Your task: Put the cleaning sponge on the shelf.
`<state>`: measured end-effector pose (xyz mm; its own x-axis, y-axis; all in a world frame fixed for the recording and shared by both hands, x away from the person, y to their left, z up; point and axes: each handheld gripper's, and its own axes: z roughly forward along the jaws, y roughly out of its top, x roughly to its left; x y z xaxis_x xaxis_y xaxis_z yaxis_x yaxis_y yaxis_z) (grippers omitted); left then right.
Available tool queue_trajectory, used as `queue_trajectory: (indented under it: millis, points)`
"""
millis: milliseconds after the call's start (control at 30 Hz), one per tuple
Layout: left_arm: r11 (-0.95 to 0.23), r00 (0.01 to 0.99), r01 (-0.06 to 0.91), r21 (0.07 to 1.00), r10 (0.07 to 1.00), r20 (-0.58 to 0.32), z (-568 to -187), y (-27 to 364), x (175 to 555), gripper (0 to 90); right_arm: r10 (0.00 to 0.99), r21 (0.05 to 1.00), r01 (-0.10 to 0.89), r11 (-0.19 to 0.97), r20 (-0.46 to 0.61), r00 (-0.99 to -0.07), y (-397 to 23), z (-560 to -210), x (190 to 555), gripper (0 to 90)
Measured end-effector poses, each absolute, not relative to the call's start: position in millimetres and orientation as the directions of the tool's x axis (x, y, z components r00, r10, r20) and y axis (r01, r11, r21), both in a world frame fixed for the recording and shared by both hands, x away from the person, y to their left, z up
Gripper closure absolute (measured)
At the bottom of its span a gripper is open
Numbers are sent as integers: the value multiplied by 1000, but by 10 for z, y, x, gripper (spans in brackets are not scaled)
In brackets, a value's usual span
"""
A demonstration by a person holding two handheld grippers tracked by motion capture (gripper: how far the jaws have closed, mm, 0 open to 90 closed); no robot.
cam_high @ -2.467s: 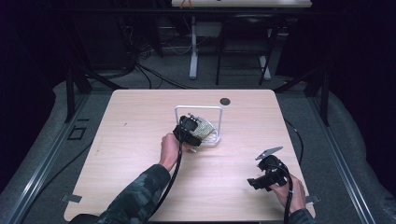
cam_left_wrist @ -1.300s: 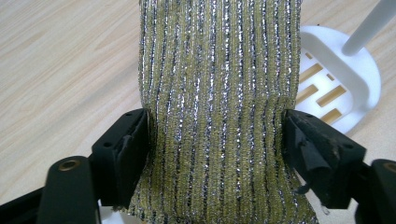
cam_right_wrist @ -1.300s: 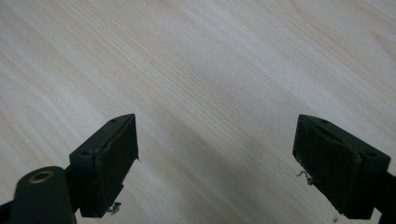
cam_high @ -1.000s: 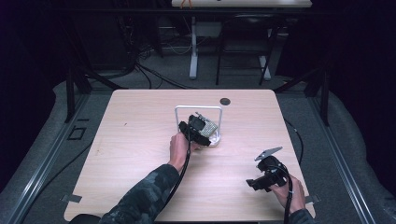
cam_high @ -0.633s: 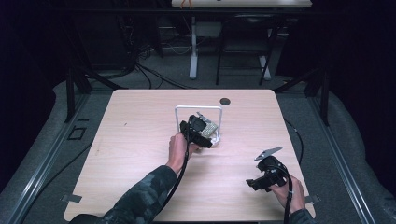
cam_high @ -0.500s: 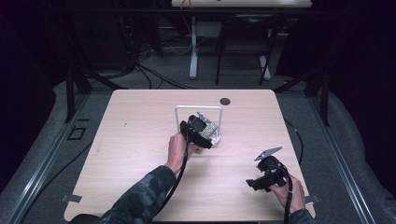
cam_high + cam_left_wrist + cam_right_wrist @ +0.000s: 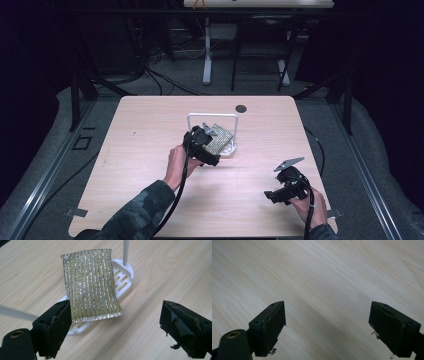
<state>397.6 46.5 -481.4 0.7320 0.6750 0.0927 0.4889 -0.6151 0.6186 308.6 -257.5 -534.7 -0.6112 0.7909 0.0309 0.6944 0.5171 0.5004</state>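
Room: dark, with black frames and cables on a grey floor [image 7: 45, 165] round a pale wood table [image 7: 150, 125]
Table: bare grain under the right gripper view; a small dark disc [image 7: 241, 108] sits near the far edge, well apart from the work
Right gripper [image 7: 285, 186]: near the person, low at the table's near right corner; jaws wide apart over bare wood, holding nothing [image 7: 327, 322]
Left gripper [image 7: 204, 145]: farther in, near the table's middle, just before the rack; jaws spread wide, the sponge between them but ahead of the pads, not clamped [image 7: 115, 322]
Sponge [image 7: 92, 282]: lies on the rack's slotted base, one end propped higher so it tilts; its near edge overhangs the base toward the left gripper
Sponge look: flat rectangle, yellow-green weave crossed by silvery glittering ribs along its length; the near edge curls a little, so it is likely soft and springy
Rack [image 7: 125, 272]: white plastic, slotted tray with a thin white hoop [image 7: 212, 116] rising over it; the sponge sits under that hoop
Progress: the sponge rests on the rack with no jaw on it, so the placing looks done, or else a pick-up is just about to start; which of the two cannot be told
Left to do: if placing, only drawing the left gripper clear; if picking up, closing on the near edge and lifting
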Motion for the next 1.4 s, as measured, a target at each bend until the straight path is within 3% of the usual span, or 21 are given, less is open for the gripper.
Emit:
queue_trajectory:
  millis: [567,1400]
  points:
    - [-594,707,518,615,702,82,-4659,1175,3645,32,799,510,691,512,14,-601,-2584,-5335,3071,133]
    - [-554,620,648,522,782,61,-5162,2196,3050,0,792,498,682,536,-15,-611,-2557,-5349,3054,132]
